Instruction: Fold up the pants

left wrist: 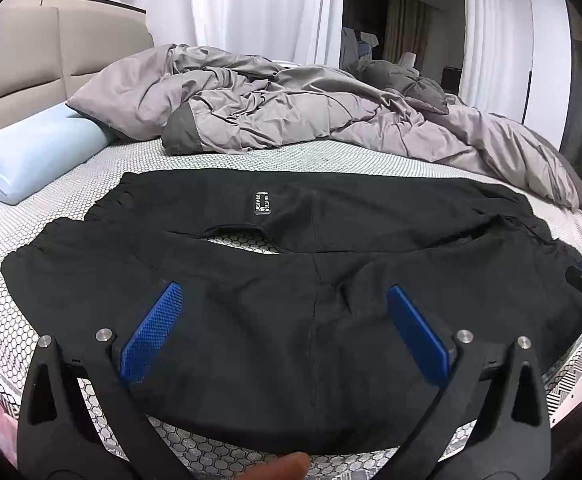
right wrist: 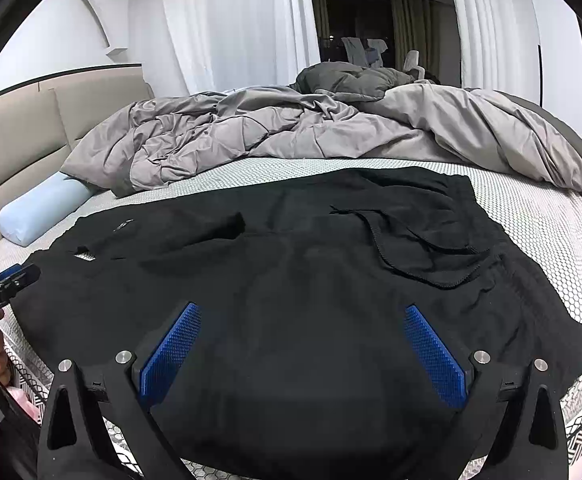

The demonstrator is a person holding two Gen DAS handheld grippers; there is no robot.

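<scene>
Black pants (left wrist: 291, 280) lie spread on the mattress (left wrist: 91, 184), long axis running left to right across the bed, parallel to its near edge. A label (left wrist: 261, 202) shows at the left portion; a drawstring (right wrist: 419, 248) lies toward the right end. Left gripper (left wrist: 283, 332) and right gripper (right wrist: 303, 352) hover above the cloth, fingers spread wide, grasping nothing. Beyond: rumpled grey duvet (left wrist: 291, 108), blue pillow (left wrist: 31, 152).

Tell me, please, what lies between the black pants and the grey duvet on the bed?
Only a bare strip of the honeycomb-patterned mattress separates the black pants from the grey duvet; both views show it.
</scene>
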